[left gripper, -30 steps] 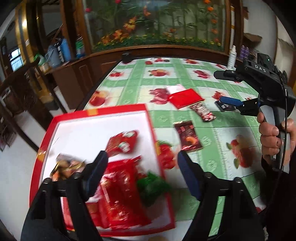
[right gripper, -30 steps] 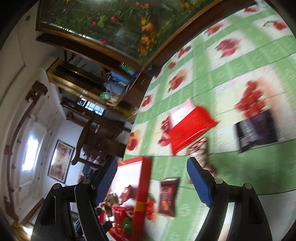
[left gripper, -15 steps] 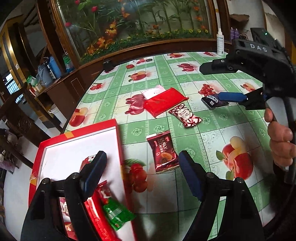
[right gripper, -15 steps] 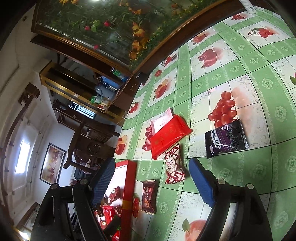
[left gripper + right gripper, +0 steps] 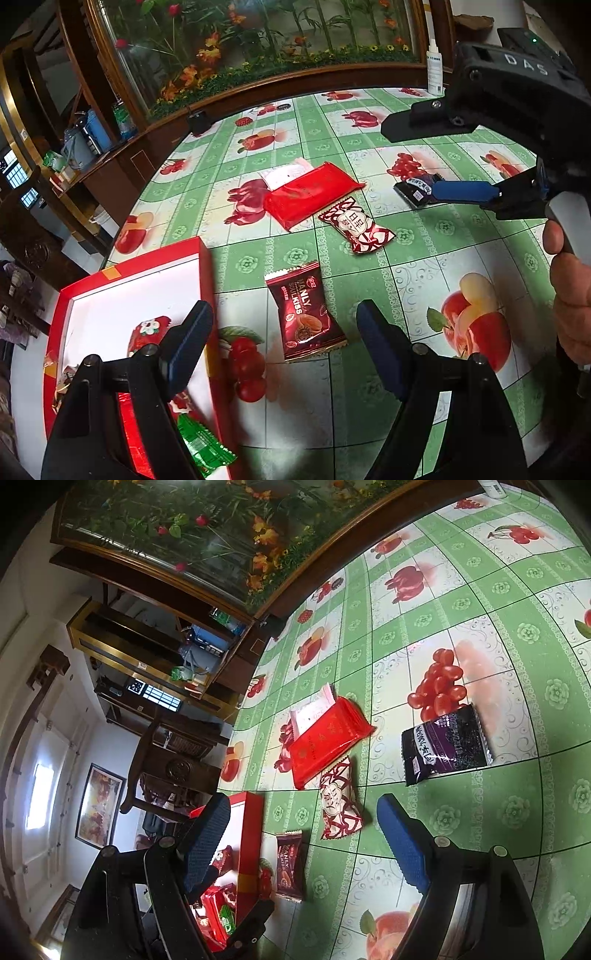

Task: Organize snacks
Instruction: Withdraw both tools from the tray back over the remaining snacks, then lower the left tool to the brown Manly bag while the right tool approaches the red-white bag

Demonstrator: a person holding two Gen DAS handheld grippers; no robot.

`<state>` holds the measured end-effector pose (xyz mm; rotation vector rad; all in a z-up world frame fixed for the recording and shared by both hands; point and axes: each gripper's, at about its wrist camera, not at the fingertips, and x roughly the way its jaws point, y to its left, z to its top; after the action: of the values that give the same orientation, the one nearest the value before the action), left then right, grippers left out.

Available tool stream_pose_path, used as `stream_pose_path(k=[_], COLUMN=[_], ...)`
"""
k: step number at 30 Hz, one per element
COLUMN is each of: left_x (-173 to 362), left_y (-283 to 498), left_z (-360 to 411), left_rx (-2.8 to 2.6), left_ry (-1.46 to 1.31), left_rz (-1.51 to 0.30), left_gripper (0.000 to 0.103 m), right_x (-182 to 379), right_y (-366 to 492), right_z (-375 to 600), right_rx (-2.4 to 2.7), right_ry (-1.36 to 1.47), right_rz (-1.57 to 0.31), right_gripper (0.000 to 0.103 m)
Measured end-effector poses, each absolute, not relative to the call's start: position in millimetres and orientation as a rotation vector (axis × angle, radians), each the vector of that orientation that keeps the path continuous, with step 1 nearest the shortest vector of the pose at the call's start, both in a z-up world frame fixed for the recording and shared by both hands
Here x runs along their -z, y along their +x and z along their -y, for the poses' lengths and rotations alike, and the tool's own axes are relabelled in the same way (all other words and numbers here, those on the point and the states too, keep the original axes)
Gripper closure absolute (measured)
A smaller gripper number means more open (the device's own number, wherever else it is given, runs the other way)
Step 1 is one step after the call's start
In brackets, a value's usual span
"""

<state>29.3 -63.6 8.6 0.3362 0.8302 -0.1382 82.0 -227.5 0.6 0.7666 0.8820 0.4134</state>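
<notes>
While several snacks already lie in the red box [image 5: 129,273] at the lower left of the left wrist view, four remain out on the green tablecloth [image 5: 424,236], so the sorting looks partly done. The left gripper [image 5: 284,339] hangs wide and empty with the dark red packet [image 5: 304,312] framed between its fingers, just right of the box wall; that packet seems the next pick. The move calls for lowering squarely over it, pinching the flat wrapper, then lifting it over the box's raised edge. The right gripper [image 5: 303,834] is also spread wide with nothing in it; in its own view the red-and-white candy [image 5: 338,805] sits between its fingers. Above centre lie the big red pouch [image 5: 310,194] and, to the right, the purple packet [image 5: 447,749]. The candy lies just beside the pouch, so a grasp there could nudge it. A white bottle [image 5: 435,72] stands at the upper right, well apart.
</notes>
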Motion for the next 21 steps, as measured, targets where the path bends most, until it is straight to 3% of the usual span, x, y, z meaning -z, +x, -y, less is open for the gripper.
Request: stream_pose_path(k=[11, 21], left_x=[3.8, 21.5], left_y=[39.6, 48.5], left_z=[65.4, 42.6], left_rx=[0.150, 0.229], left_ry=[0.311, 0.127], left_rz=[-0.866, -0.959], left_gripper=[0.023, 0.023], right_x=[7.9, 15.7], right_y=[86.7, 100.0], right_z=[222.3, 200.2], right_rx=[-0.398, -0.374], right_ry=[0.759, 0.654], right_rz=[-0.919, -0.939], right_gripper=[0.019, 0.019])
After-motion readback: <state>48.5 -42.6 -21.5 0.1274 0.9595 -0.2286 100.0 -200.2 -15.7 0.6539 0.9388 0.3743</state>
